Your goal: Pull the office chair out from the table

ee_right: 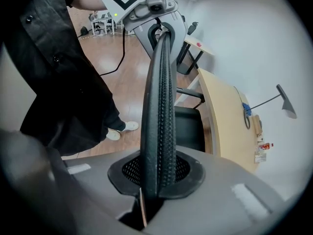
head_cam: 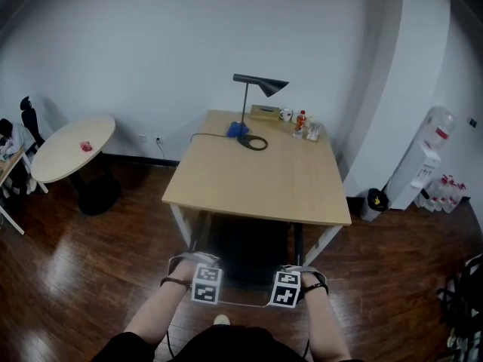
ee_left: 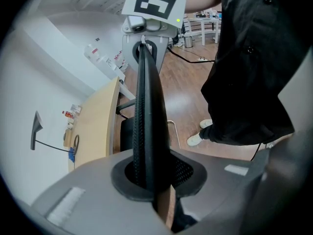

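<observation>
A black office chair point(head_cam: 249, 249) is tucked under the wooden table point(head_cam: 264, 176), with its seat point(ee_right: 188, 126) beneath the tabletop. Both grippers clamp the top rim of its mesh backrest point(ee_left: 146, 106). My left gripper point(head_cam: 205, 279) is shut on the rim's left end, and in its own view the jaws point(ee_left: 149, 182) pinch the black edge. At the rim's right end my right gripper point(head_cam: 287, 285) is shut too, and the backrest point(ee_right: 160, 102) runs up from its jaws point(ee_right: 156, 182) to the other gripper. Both point steeply down.
On the table's far side stand a black desk lamp point(head_cam: 256, 89), its cable and small bottles point(head_cam: 303, 123), against a white wall. A round table point(head_cam: 72, 145) is at the left; a bin point(head_cam: 373, 200) and a water dispenser point(head_cam: 426, 157) are at the right. My shoe point(ee_left: 196, 139) is on the wooden floor behind the chair.
</observation>
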`<action>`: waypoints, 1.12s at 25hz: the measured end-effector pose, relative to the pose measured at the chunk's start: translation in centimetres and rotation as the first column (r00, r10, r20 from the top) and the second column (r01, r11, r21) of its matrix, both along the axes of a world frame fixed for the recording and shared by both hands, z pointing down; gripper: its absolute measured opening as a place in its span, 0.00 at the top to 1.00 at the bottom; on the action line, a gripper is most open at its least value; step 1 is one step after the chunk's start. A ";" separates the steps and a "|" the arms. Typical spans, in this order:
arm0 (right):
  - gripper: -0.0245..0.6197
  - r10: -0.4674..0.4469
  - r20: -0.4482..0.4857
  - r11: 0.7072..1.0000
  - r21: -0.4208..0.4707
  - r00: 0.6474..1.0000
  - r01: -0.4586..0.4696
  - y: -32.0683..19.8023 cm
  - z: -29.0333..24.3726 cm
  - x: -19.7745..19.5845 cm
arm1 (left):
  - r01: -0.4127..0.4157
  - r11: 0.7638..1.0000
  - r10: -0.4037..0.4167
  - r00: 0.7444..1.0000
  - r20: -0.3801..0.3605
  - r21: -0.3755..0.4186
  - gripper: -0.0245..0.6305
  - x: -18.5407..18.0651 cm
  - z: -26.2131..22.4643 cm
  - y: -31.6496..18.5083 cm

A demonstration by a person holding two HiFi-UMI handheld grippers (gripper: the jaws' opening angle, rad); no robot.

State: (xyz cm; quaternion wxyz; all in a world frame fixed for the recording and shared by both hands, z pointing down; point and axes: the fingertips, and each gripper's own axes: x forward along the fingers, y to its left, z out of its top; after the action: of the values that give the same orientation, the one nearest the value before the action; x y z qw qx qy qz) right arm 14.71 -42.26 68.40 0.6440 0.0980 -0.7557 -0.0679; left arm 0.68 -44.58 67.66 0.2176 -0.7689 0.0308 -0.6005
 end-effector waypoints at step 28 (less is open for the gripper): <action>0.86 -0.018 0.005 1.000 -0.011 1.000 0.018 11.1 -0.2 -0.4 | 0.026 1.000 -0.026 1.000 -0.003 0.005 0.89 -0.5 -0.1 11.2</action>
State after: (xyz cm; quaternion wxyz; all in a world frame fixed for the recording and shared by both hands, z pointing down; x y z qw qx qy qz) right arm 14.33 -31.13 68.17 0.6420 0.0881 -0.7584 -0.0693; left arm 0.18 -33.39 67.53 0.2117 -0.7688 0.0425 -0.6019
